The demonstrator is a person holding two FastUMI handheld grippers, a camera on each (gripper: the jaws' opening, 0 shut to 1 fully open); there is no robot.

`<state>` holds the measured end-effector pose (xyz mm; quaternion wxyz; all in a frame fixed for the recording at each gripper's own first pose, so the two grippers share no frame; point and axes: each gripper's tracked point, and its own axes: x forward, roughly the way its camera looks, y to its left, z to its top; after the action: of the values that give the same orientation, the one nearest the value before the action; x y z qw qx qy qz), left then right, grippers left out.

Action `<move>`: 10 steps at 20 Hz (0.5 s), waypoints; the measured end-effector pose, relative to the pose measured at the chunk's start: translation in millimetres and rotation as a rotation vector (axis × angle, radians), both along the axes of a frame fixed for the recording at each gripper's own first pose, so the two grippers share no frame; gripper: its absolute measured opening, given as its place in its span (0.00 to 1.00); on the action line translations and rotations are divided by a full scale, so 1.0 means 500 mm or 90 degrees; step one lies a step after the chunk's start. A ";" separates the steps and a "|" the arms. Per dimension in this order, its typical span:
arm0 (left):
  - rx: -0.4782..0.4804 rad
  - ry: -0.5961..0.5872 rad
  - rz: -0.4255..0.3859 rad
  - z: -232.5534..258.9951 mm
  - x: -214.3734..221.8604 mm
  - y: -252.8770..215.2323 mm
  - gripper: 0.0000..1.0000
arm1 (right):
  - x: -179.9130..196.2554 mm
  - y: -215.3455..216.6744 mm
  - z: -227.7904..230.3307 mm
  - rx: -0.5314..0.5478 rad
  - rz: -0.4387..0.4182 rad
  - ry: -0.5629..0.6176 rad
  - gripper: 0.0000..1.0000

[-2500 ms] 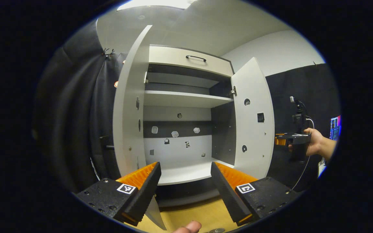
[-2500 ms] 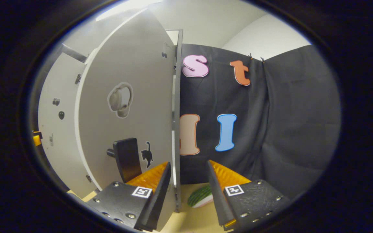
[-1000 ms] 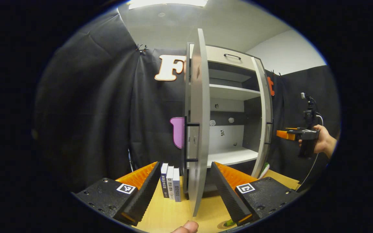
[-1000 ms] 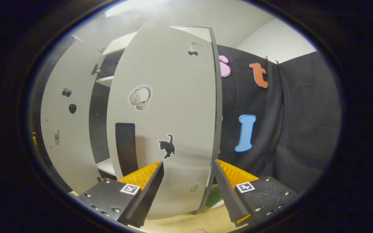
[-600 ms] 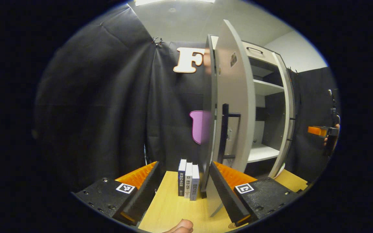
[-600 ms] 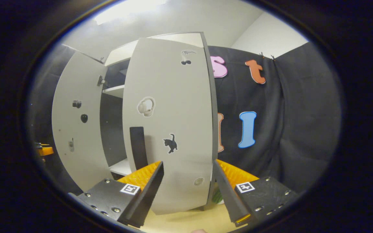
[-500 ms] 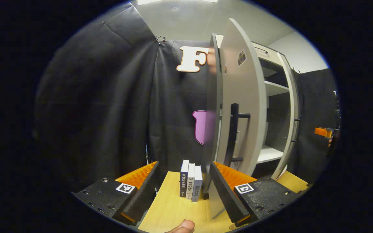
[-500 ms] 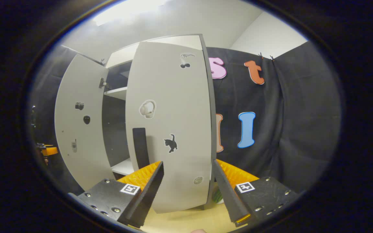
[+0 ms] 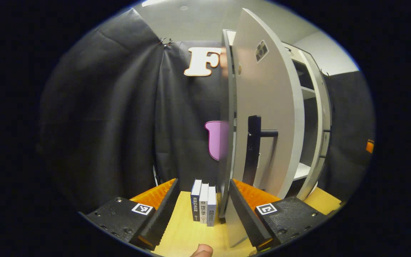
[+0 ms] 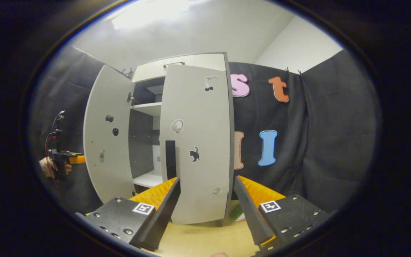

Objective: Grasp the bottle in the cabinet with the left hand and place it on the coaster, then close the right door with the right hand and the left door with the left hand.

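1. In the right gripper view the right door (image 10: pixel 196 142) has swung most of the way round since 2.5 s ago, when its edge pointed at the camera. Its face with the black handle (image 10: pixel 170 159) now looks outward, and only a narrow strip of the cabinet (image 10: pixel 145 125) interior shows between it and the left door (image 10: pixel 107 132).

2. The right tongs (image 10: pixel 207 200) are open and hold nothing. They have drawn back from the door over the last second, so the right-hand push looks finished or nearly so; I cannot tell whether the door is fully seated.

3. The left tongs (image 9: pixel 202 200) are also open and empty. Over 2.5 s their camera has turned from the cabinet's inside to the outer face of the left door (image 9: pixel 266 117) and its handle (image 9: pixel 253 148), and the right finger (image 9: pixel 244 210) sits just beside that door's lower edge.

4. 3 books (image 9: pixel 202 205) stand on the desk (image 9: pixel 187 232) against the cabinet's left side.

5. The shelves look bare, so the bottle is probably out already, though bottle and coaster cannot be made out now. What remains, I judge, is pushing the left door shut.
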<state>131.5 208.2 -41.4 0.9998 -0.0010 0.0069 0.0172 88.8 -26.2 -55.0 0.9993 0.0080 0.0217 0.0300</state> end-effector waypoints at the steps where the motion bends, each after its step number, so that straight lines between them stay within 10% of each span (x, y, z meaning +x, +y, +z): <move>1: -0.005 0.000 0.000 0.000 -0.002 -0.011 0.88 | -0.018 -0.016 -0.002 -0.006 -0.007 -0.003 0.92; 10: -0.019 0.002 0.000 -0.004 -0.001 -0.086 0.92 | -0.118 -0.081 0.021 -0.006 -0.055 -0.020 0.92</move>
<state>130.9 165.2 -43.2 0.9997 -0.0159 0.0085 0.0174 29.9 -66.6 -44.3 0.9999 0.0039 0.0054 -0.0135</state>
